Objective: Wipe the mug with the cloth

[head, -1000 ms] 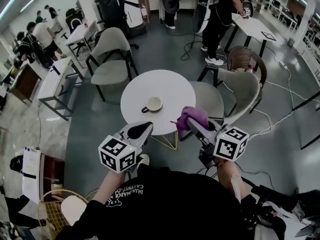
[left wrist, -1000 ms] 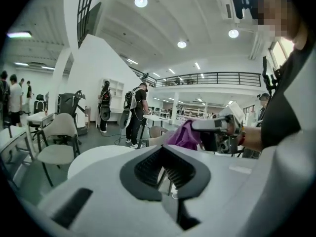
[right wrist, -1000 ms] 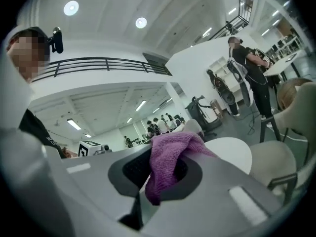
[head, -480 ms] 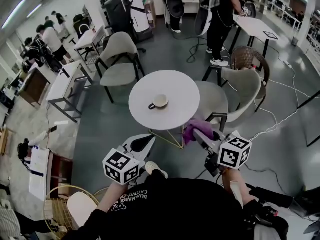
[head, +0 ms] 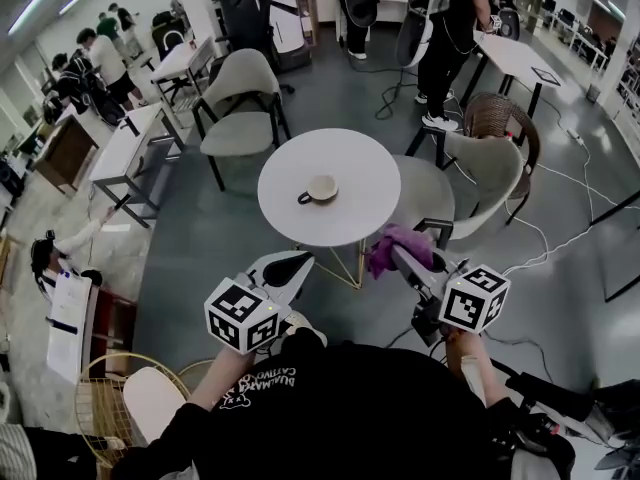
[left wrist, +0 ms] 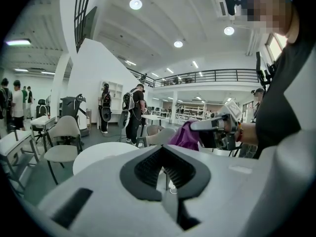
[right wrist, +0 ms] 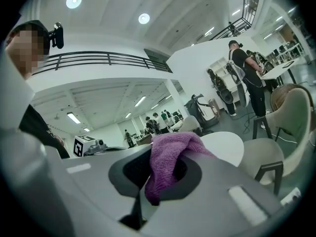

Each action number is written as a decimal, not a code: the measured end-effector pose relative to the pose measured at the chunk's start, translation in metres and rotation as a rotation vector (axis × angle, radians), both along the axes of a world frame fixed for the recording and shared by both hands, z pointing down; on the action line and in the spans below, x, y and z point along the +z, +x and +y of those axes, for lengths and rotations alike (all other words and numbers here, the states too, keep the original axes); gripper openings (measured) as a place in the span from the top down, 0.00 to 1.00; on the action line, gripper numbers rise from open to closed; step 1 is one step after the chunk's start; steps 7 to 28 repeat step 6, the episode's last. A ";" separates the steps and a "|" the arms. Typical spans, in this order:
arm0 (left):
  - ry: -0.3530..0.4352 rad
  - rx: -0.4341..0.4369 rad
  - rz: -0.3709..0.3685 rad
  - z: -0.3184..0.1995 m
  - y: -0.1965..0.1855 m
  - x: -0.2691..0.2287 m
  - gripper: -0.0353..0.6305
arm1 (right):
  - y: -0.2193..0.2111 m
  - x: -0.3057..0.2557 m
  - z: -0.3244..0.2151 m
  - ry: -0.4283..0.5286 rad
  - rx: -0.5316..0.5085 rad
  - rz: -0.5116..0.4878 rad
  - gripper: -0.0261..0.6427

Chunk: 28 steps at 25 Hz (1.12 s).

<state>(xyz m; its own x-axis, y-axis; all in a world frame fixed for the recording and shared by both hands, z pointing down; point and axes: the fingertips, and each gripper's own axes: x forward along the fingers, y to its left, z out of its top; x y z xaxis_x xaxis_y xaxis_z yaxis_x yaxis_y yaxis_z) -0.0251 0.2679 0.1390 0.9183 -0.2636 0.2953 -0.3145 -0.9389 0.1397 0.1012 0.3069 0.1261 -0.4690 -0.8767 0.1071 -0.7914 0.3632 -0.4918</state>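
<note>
Only the head view shows the mug (head: 321, 189): pale, upright, handle toward picture-left, near the centre of the round white table (head: 350, 230), well apart from both tools. The right gripper view shows the right gripper (right wrist: 148, 189) clamped on the purple cloth (right wrist: 170, 154), nubbly and bunched above the jaws. The left gripper (left wrist: 165, 177) has its jaws together with nothing between them.

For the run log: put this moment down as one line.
left gripper: shut, empty | right gripper: shut on purple cloth | mug: upright on round table, untouched | wiping: not yet begun
</note>
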 end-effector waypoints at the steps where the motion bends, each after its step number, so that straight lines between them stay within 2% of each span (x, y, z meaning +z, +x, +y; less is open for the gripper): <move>1: -0.002 -0.002 -0.003 -0.007 -0.003 0.004 0.95 | -0.004 0.004 -0.007 0.000 -0.005 -0.001 0.92; 6: 0.002 -0.005 -0.027 -0.012 -0.003 0.011 0.95 | -0.007 0.009 -0.014 -0.003 -0.019 0.006 0.92; 28: 0.002 -0.005 -0.027 -0.012 -0.003 0.011 0.95 | -0.007 0.009 -0.014 -0.003 -0.019 0.006 0.92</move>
